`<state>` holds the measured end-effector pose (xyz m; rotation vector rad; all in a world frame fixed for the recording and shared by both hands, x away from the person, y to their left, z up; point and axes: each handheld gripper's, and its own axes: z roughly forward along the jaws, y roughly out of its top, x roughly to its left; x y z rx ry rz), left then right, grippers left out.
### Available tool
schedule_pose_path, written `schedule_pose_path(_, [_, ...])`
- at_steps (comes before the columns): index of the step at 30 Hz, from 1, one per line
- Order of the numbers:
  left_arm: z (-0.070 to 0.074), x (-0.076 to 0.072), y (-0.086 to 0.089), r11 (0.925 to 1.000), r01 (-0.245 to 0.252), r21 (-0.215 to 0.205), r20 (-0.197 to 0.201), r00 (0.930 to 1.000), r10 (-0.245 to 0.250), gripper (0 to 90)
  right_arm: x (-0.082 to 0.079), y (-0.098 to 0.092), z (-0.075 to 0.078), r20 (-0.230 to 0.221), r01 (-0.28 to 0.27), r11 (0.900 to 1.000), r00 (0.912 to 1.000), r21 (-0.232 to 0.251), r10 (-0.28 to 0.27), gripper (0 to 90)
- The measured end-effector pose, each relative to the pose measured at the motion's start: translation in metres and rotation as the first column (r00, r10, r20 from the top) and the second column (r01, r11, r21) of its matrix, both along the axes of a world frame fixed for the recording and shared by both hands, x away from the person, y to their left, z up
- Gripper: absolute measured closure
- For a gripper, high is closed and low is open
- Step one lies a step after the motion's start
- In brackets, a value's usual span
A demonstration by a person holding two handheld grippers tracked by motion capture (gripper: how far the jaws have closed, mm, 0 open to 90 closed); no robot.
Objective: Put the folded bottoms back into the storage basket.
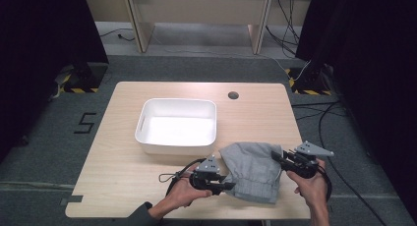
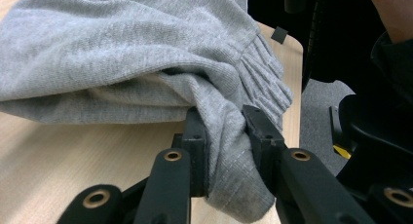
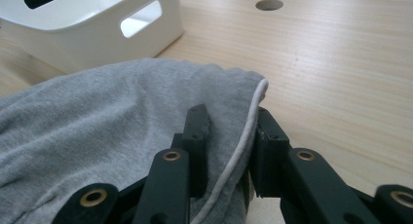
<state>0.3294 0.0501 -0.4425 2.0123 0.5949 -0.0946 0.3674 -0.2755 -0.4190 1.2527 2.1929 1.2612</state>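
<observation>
A grey cloth (image 1: pixel 253 171) lies bunched at the near edge of the wooden surface (image 1: pixel 123 162), between the two hands. The left tool (image 1: pixel 227 186) is clenched on a fold of it at its near left corner. The right tool (image 1: pixel 275 157) is clenched on its far right edge, where a thin white trim runs. So the cloth stretches from one tool to the other, slanting from near left to far right.

The white bin (image 1: pixel 177 147) sits just behind the cloth, a bit to the left. Its front wall is right next to the cloth's far edge. The left hand is nearer to the bin. I think the cloth has to go up and away from the person to land inside it.
</observation>
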Motion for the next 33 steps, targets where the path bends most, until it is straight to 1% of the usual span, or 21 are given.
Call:
schedule_pose_path(2, [0.007, 0.0, -0.001, 1.0, 0.006, -0.004, 0.007, 1.0, -0.006, 72.9, -0.002, 0.001, 0.006, 0.011, -0.001, 1.0, 0.9999, -0.002, 0.001, 72.7])
schedule_pose_path(3, [0.007, 0.0, -0.001, 1.0, 0.006, -0.004, 0.007, 1.0, -0.006, 72.9, -0.002, 0.001, 0.006, 0.011, -0.001, 1.0, 0.9999, -0.002, 0.001, 72.7])
schedule_pose_path(4, [0.013, -0.001, 0.0, 0.9999, 0.014, -0.001, 0.019, 0.9997, -0.014, 72.9, -0.004, 0.001, 0.011, 0.019, -0.001, 1.0, 0.9998, -0.007, 0.001, 72.8])
schedule_pose_path(5, [0.013, -0.001, 0.0, 0.9999, 0.014, -0.001, 0.019, 0.9997, -0.014, 72.9, -0.004, 0.001, 0.011, 0.019, -0.001, 1.0, 0.9998, -0.007, 0.001, 72.8])
schedule_pose_path(8, [0.024, 0.0, 0.0, 0.9998, 0.018, -0.008, 0.03, 0.9994, -0.018, 72.9, -0.005, 0.001, 0.018, 0.033, 0.0, 1.0, 0.9995, -0.006, 0.0, 72.9])
schedule_pose_path(13, [0.039, 0.004, -0.003, 0.9995, 0.025, -0.02, 0.044, 0.9987, -0.024, 72.9, -0.006, -0.001, 0.037, 0.052, 0.0, 1.0, 0.9986, -0.021, 0.001, 73.2])
schedule_pose_path(14, [0.041, 0.004, -0.003, 0.9994, 0.026, -0.025, 0.045, 0.9987, -0.025, 72.9, -0.005, -0.003, 0.044, 0.063, 0.002, 1.0, 0.998, -0.022, 0.0, 73.2])
schedule_pose_path(15, [0.044, 0.005, -0.004, 0.9993, 0.027, -0.026, 0.048, 0.9985, -0.026, 72.9, -0.005, -0.003, 0.044, 0.063, 0.002, 1.0, 0.998, -0.022, 0.0, 73.2])
schedule_pose_path(18, [0.055, 0.006, -0.005, 0.9993, 0.028, -0.023, 0.072, 0.997, -0.026, 72.9, -0.004, -0.005, 0.054, 0.077, 0.004, 1.0, 0.9971, -0.031, -0.002, 73.3])
schedule_pose_path(20, [0.06, 0.007, -0.004, 0.9993, 0.029, -0.024, 0.079, 0.9965, -0.027, 72.9, -0.002, -0.004, 0.06, 0.084, 0.004, 1.0, 0.9965, -0.029, -0.002, 73.4])
schedule_pose_path(21, [0.065, 0.008, -0.004, 0.9994, 0.029, -0.018, 0.088, 0.9957, -0.027, 72.8, -0.002, -0.004, 0.062, 0.088, 0.005, 1.0, 0.9962, -0.025, -0.003, 73.3])
schedule_pose_path(22, [0.067, 0.009, -0.003, 0.9995, 0.027, -0.018, 0.095, 0.9952, -0.025, 72.9, 0.0, -0.003, 0.065, 0.093, 0.003, 1.0, 0.9957, -0.03, 0.0, 73.4])
schedule_pose_path(24, [0.073, 0.011, 0.0, 0.9995, 0.024, -0.019, 0.102, 0.9946, -0.022, 72.9, 0.005, 0.0, 0.071, 0.099, -0.004, 1.0, 0.9951, -0.024, 0.007, 73.4])
schedule_pose_path(26, [0.077, 0.013, 0.003, 0.9997, 0.018, -0.018, 0.107, 0.9942, -0.016, 72.8, 0.006, 0.001, 0.072, 0.101, -0.008, 1.0, 0.9948, -0.026, 0.011, 73.4])
schedule_pose_path(28, [0.08, 0.015, 0.007, 0.9997, 0.01, -0.022, 0.105, 0.9944, -0.008, 72.9, 0.01, 0.004, 0.076, 0.11, -0.014, 1.0, 0.9938, -0.023, 0.017, 73.4])
schedule_pose_path(32, [0.088, 0.019, 0.016, 0.9998, -0.006, -0.018, 0.121, 0.9926, 0.008, 72.9, 0.019, 0.015, 0.084, 0.123, -0.03, 0.999, 0.9919, -0.023, 0.032, 73.5])
schedule_pose_path(33, [0.09, 0.02, 0.018, 0.9998, -0.009, -0.018, 0.125, 0.9921, 0.011, 72.9, 0.022, 0.018, 0.087, 0.123, -0.038, 0.999, 0.9916, -0.029, 0.041, 73.5])
